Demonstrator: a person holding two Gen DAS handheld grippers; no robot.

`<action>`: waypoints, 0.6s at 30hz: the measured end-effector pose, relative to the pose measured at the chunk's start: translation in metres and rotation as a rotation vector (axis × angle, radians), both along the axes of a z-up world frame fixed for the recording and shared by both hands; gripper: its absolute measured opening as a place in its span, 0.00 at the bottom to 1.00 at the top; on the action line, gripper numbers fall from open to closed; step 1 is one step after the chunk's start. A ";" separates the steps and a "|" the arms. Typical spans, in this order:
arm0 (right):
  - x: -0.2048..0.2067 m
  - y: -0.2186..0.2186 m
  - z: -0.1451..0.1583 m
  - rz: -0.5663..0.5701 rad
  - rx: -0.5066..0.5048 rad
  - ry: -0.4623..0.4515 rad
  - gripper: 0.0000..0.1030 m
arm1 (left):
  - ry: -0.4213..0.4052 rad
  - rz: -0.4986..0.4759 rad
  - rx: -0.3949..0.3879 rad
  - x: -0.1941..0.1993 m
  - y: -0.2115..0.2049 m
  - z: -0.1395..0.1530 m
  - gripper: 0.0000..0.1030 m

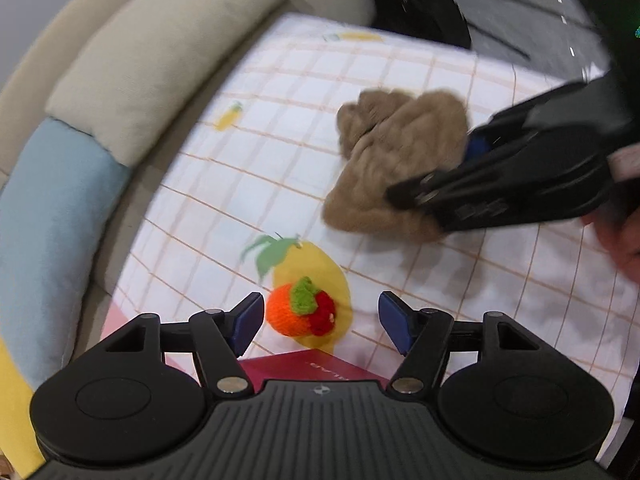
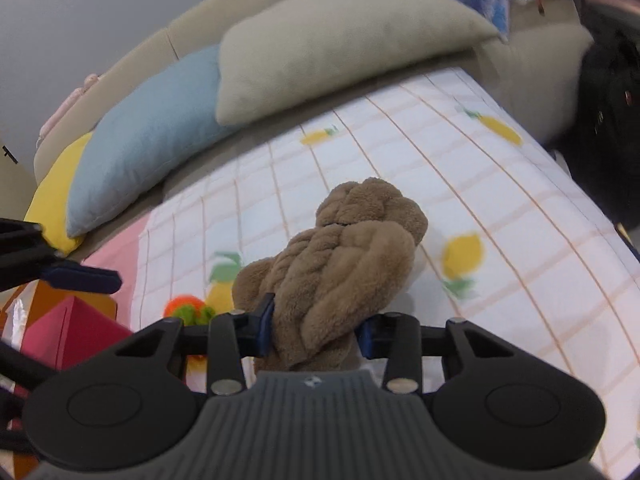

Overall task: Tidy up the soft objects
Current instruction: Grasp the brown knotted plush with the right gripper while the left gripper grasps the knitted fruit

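- Left wrist view looks steeply down over its hand-held gripper (image 1: 320, 320) at the bed (image 1: 400, 80), close.
- Right wrist view slants down, pillows (image 2: 340, 40) upper frame.
- Both share the brown plush (image 1: 392, 152) (image 2: 352, 256) and the knitted fruit (image 1: 300, 312) (image 2: 188, 308).

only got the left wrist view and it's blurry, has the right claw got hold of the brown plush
Observer: Yes. In the right wrist view, both pads of the right claw press on the near end of the plush.
Operator: what's hidden past that claw
Observer: Only sheet with a lemon print beside the plush.
Operator: where does my left claw show from there
Observer: One finger of the left claw pokes in at the left edge, over a red box.
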State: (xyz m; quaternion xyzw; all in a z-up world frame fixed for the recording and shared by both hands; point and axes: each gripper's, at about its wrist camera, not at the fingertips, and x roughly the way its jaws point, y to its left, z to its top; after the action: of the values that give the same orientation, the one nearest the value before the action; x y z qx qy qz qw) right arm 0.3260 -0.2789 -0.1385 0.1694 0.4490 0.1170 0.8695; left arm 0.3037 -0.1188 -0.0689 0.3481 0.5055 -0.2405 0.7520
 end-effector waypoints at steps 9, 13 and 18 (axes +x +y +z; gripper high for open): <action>-0.004 -0.004 -0.002 0.025 -0.034 0.016 0.40 | 0.089 0.011 0.216 0.032 -0.022 -0.048 0.75; -0.004 -0.006 -0.004 0.027 -0.044 0.025 0.40 | 0.110 0.024 0.281 0.038 -0.023 -0.062 0.75; -0.003 0.000 -0.004 0.037 -0.077 0.015 0.41 | 0.111 0.080 0.300 0.046 -0.021 -0.068 0.64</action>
State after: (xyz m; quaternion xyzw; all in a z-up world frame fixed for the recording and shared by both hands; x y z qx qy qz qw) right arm 0.3226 -0.2787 -0.1423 0.1285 0.4625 0.1142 0.8698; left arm 0.3495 -0.1402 -0.1364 0.4223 0.5900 -0.1511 0.6714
